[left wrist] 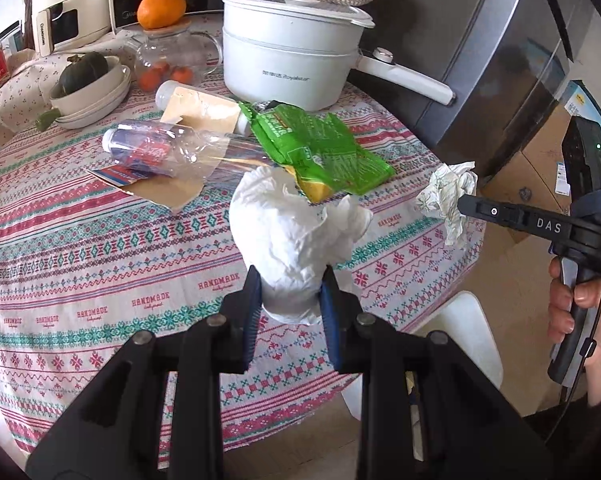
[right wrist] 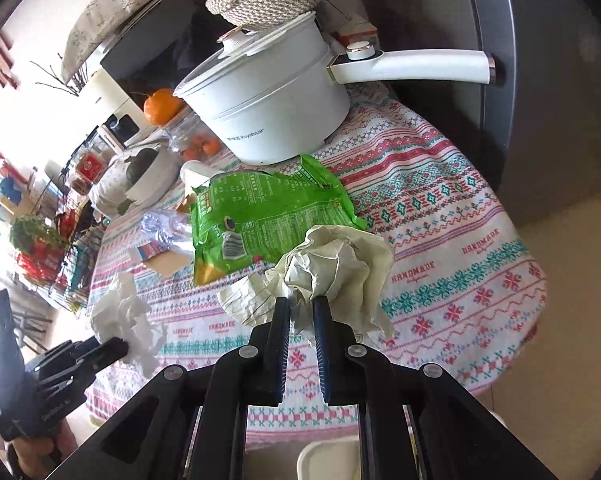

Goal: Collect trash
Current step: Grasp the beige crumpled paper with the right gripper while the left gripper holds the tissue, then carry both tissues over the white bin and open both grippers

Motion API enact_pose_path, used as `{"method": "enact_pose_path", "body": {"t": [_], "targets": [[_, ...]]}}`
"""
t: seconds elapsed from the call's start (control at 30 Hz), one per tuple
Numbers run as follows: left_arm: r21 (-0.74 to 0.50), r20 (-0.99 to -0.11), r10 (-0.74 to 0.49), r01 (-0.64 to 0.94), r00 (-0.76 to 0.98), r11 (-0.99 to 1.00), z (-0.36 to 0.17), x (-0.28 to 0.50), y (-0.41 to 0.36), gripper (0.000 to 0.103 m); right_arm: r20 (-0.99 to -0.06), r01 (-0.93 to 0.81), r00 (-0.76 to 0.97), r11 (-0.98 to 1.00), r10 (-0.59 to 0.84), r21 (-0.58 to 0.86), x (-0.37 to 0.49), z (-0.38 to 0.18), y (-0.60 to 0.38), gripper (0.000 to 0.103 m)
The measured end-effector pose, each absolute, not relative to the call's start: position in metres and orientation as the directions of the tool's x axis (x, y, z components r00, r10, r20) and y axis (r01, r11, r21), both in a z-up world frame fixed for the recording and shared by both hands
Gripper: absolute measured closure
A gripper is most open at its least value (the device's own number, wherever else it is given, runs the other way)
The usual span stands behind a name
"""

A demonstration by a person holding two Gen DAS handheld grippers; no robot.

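My left gripper (left wrist: 289, 280) is shut on a crumpled white tissue (left wrist: 296, 232) and holds it above the patterned tablecloth (left wrist: 100, 248). My right gripper (right wrist: 301, 300) is shut on a crumpled printed paper wad (right wrist: 336, 264), also lifted off the table. The right gripper with its paper wad (left wrist: 448, 196) shows at the right of the left wrist view; the left gripper with the tissue (right wrist: 120, 320) shows at the lower left of the right wrist view. On the table lie a green snack bag (left wrist: 320, 148), a clear plastic bottle (left wrist: 168, 152), torn cardboard (left wrist: 164, 192) and a small white bottle (left wrist: 168, 94).
A white electric pot (left wrist: 292, 60) with a long handle stands at the back. Stacked bowls with a dark squash (left wrist: 88, 88), a glass teapot (left wrist: 172, 60) topped by an orange, and a white appliance (left wrist: 72, 4) sit at the back left. A white chair (left wrist: 460, 340) stands by the table's right edge.
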State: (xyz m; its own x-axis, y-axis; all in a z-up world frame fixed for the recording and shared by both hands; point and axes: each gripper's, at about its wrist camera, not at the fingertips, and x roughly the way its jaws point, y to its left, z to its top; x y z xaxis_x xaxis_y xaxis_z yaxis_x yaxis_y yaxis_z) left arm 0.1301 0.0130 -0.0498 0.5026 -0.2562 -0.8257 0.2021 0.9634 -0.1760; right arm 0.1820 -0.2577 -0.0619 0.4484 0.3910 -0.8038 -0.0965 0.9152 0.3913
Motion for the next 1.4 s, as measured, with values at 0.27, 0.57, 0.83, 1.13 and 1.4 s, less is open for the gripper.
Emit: {"method": "enact_pose_path", "body": {"t": [0.27,0.57,0.83,1.13,1.4], "targets": [[-0.151,-0.82,-0.304,0.329,0.486,0.932,-0.044,0.095,-0.018,0.073,-0.823,-0.13,0.437,0.93,0.364,0.342,0.125,-0.043,-0.276,0.09],[-0.109,-0.833,-0.33,0.454,0.444,0.884,-0.057,0.058,-0.047,0.073,-0.862,-0.173,0.391,0.945,0.324,0.277,0.073,-0.053,-0.287,0.09],[-0.12,-0.854,-0.362,0.536,0.374,0.836,-0.078,0.037,-0.074,0.073,-0.9,-0.144,0.328,0.957,0.285,0.251,0.044,-0.083,-0.311,0.09],[-0.153,-0.879,-0.401,0.644,0.258,0.749,-0.11,0.02,-0.124,0.071,-0.929,-0.092,0.274,0.968,0.25,0.234,0.026,-0.11,-0.339,0.09],[-0.156,-0.888,-0.401,0.675,0.223,0.721,-0.121,0.018,-0.144,0.043,-0.941,-0.073,0.244,0.972,0.233,0.222,0.021,-0.121,-0.346,0.09]]}}
